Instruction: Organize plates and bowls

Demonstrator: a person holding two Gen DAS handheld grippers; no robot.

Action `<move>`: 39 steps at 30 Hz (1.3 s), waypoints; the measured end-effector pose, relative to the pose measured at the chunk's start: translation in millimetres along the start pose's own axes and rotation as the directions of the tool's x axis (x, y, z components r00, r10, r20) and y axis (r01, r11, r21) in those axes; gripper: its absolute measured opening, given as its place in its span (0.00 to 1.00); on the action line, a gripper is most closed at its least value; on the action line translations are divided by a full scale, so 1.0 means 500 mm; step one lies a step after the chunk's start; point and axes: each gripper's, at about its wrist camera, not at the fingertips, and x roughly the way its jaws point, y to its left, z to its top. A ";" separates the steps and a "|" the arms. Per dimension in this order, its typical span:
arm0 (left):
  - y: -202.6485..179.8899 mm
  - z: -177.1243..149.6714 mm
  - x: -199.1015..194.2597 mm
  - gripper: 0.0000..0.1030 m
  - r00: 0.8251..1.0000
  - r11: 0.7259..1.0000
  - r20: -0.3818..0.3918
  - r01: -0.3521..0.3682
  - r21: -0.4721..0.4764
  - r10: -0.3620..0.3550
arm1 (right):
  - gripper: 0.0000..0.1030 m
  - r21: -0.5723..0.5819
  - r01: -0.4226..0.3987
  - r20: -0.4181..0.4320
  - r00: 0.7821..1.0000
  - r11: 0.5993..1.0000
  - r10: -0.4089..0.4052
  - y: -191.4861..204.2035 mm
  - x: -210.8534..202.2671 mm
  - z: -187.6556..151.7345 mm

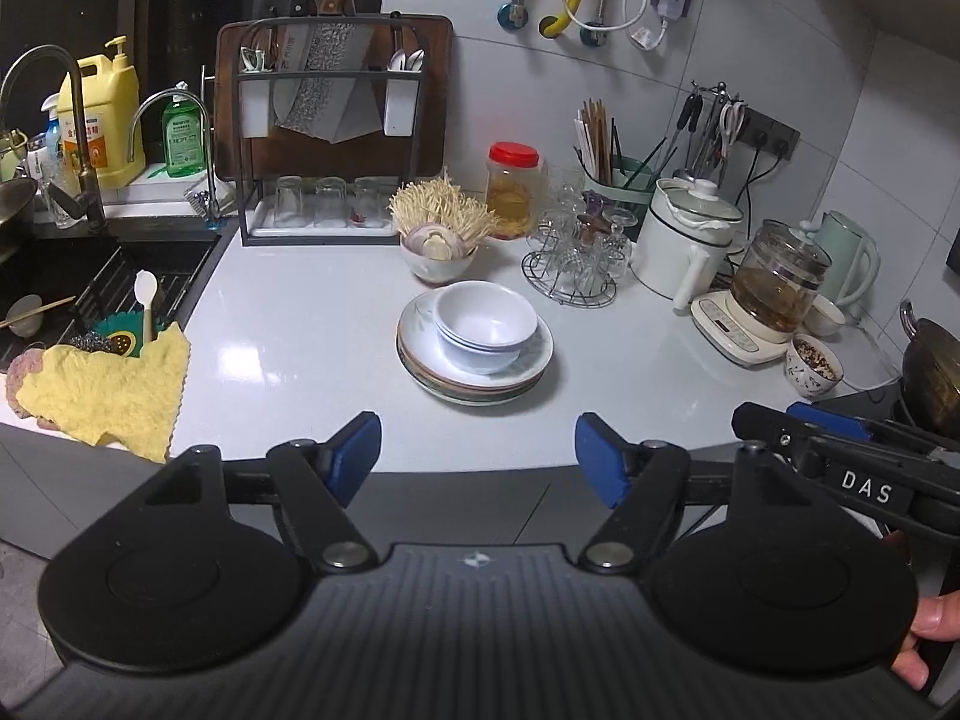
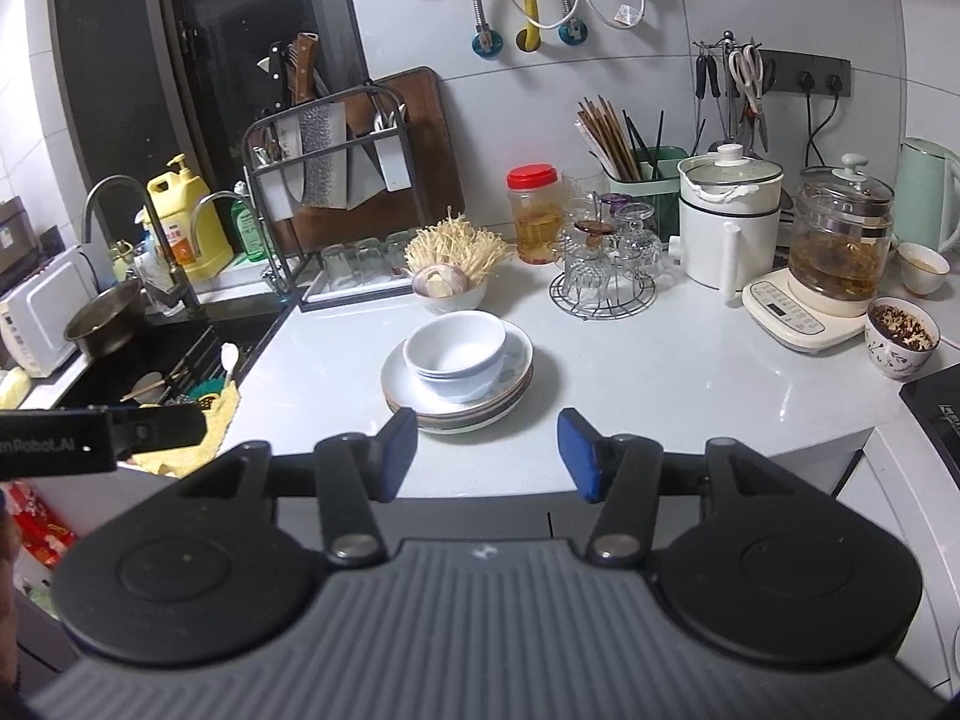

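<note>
1. Setting: white stone kitchen counter (image 1: 300, 324), tiled wall behind, black sink (image 1: 90, 276) at its left end.
2. Task items: nested white ceramic bowls (image 1: 486, 324) sit inside a stack of white shallow plates (image 1: 474, 366), mid-counter, nearer the front edge than the wall.
3. Neighbours: a small bowl of enoki mushrooms and onion (image 1: 438, 234) just behind the stack; a wire rack of glass cups (image 1: 579, 252) behind and to the right.
4. Left gripper (image 1: 477, 459): blue-padded jaws wide, holding nothing, short of the counter's front edge.
5. Right gripper (image 2: 487, 450): jaws wide, holding nothing, facing the stack.
6. Stage: one neat pile fits either a finished tidy-up or a stack awaiting sorting; undecidable.
7. Handling note: any grip likely fares best on a rim, lifted level, since glazed ware may slip.
</note>
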 end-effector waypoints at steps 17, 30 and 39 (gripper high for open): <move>-0.013 0.007 0.013 0.94 0.999 0.999 -0.030 -0.026 0.046 0.027 | 0.69 0.023 0.015 0.024 1.000 1.000 -0.016 -0.012 -0.008 0.004; -0.021 0.009 0.023 0.95 0.999 0.998 -0.035 -0.040 0.047 0.042 | 0.77 0.012 0.024 0.028 0.999 1.000 -0.025 -0.013 0.000 0.007; -0.035 0.002 0.034 0.95 0.997 0.998 -0.054 -0.045 0.039 0.048 | 0.83 0.015 0.045 0.036 0.998 0.999 -0.045 -0.029 -0.008 0.006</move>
